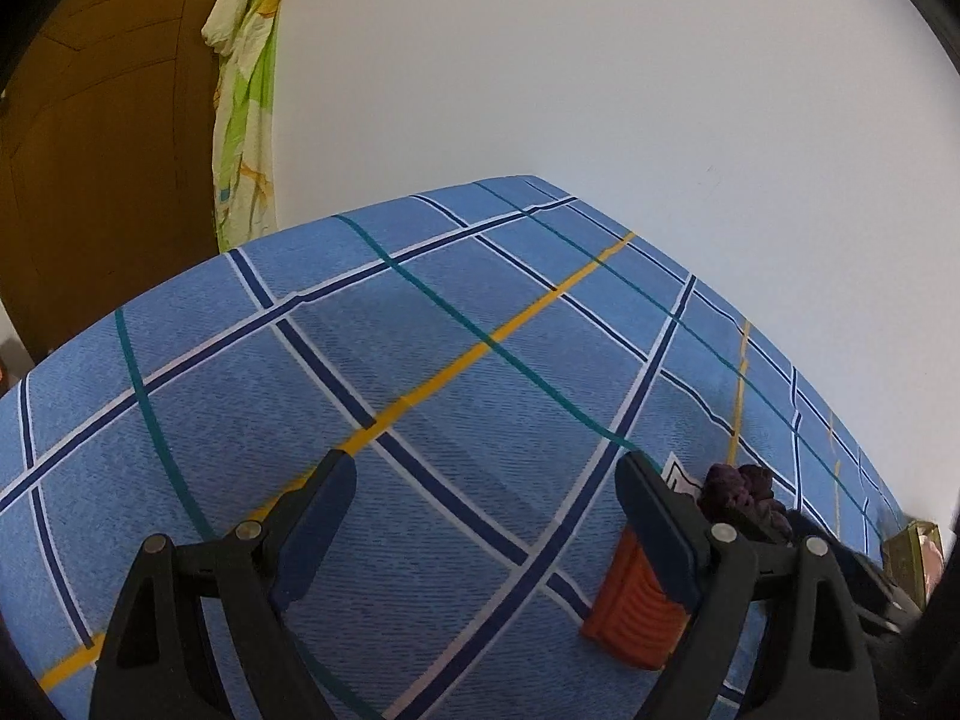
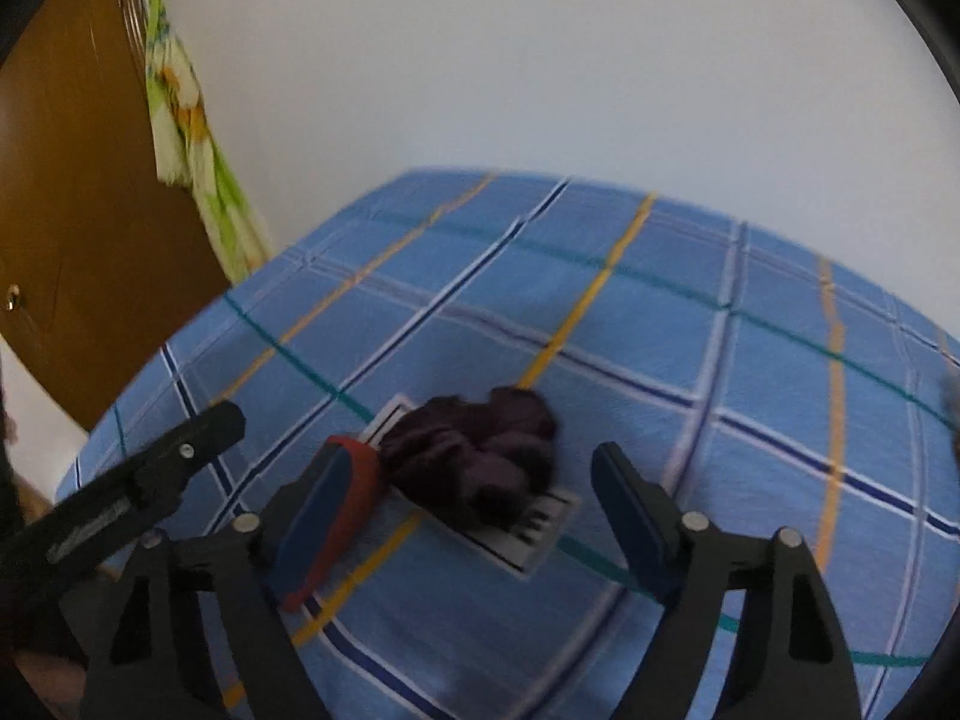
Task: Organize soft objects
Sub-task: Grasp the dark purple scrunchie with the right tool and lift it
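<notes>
A crumpled dark purple cloth point(image 2: 480, 456) lies on a white card with black marks point(image 2: 534, 531) on the blue plaid bed sheet point(image 2: 690, 324). My right gripper point(image 2: 474, 516) is open just short of the cloth, with the cloth between and ahead of its fingers. An orange ribbed object point(image 2: 345, 522) lies by its left finger. In the left wrist view my left gripper point(image 1: 486, 522) is open over bare sheet point(image 1: 420, 348). The cloth point(image 1: 741, 489) and the orange object point(image 1: 633, 606) show at its right finger.
A brown wooden door point(image 1: 90, 150) stands at the left with a green and white flowered fabric point(image 1: 246, 90) hanging beside it. A white wall point(image 1: 600, 60) backs the bed. The left gripper's black arm point(image 2: 132, 492) crosses the right view's left side.
</notes>
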